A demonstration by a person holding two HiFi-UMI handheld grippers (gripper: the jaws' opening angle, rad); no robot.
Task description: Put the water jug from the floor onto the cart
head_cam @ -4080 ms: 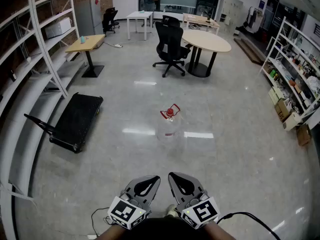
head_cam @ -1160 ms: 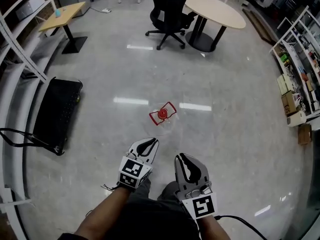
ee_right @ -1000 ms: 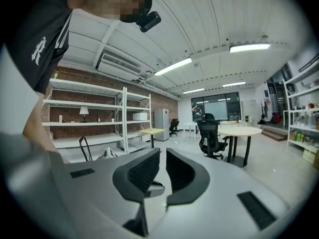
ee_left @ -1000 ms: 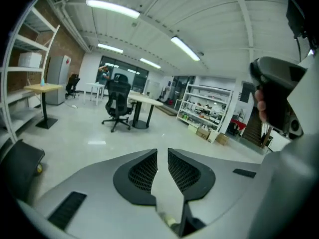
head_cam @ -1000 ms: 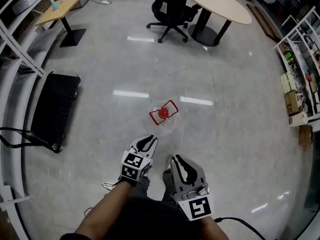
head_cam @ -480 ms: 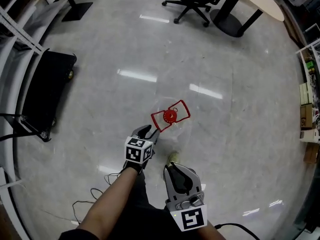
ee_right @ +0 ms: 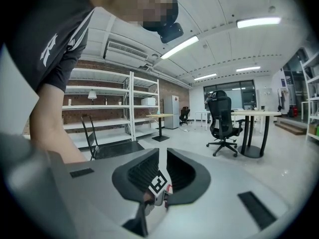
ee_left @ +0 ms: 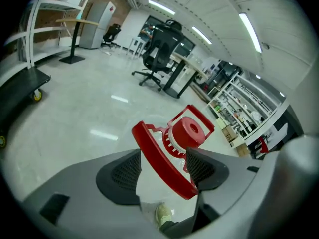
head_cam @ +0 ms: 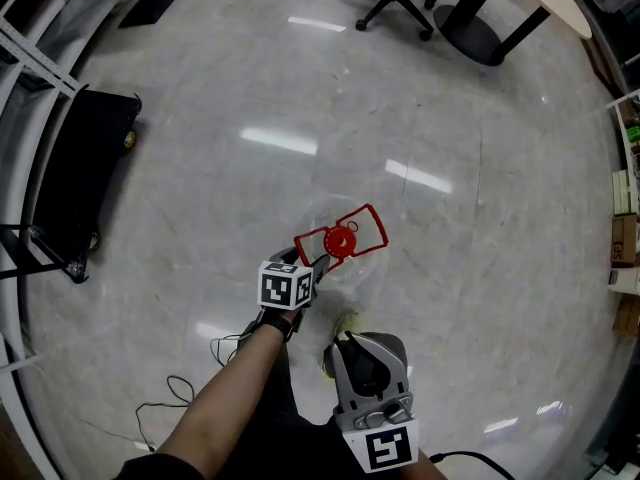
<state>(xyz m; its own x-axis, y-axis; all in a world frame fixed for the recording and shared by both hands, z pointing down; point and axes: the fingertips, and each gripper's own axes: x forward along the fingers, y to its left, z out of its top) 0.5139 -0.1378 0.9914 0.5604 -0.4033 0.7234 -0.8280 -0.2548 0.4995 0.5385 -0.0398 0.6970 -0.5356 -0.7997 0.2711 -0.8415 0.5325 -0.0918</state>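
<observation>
Jug (head_cam: 341, 240) stands on the floor (head_cam: 470, 278), well apart from the cart (head_cam: 75, 168). Left gripper (head_cam: 312, 265), jaws opening, straddles its red handle (ee_left: 162, 161), ready to lift. Right gripper (head_cam: 348, 342) hangs near-closed and empty.

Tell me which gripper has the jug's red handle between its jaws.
The left gripper: its opening jaws straddle the water jug's red handle. The right gripper hangs back by the person's body, its narrow jaws holding nothing.

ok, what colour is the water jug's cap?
Red; the cap shows best in the left gripper view.
</observation>
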